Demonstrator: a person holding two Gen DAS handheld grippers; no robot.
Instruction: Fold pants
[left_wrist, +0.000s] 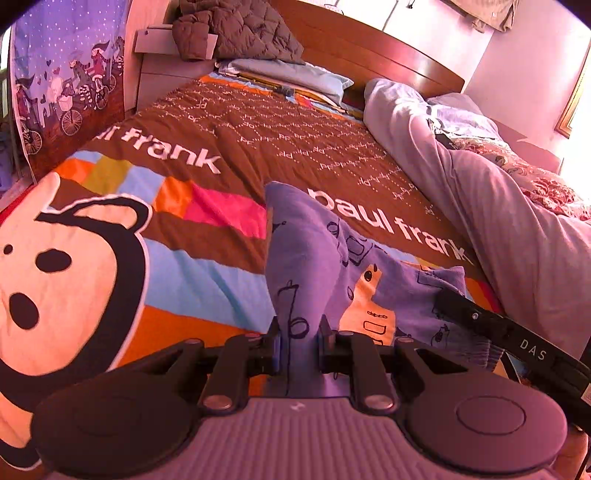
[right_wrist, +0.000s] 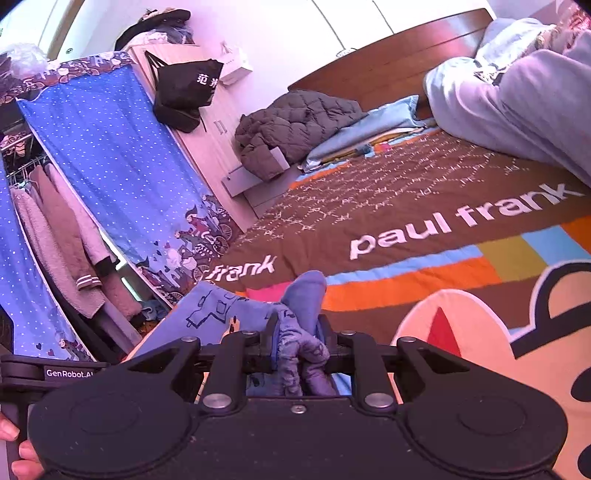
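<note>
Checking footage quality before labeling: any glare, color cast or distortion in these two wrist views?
Left wrist view: pink-violet cast, blown-out window glare at right edge, bedspread lines bowed. Right wrist view: same cast, fisheye tilts the bed; pants remain sharp.

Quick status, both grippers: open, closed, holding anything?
Left gripper: closed on the blue printed pants.
Right gripper: closed on a bunched part of the same pants.
</note>
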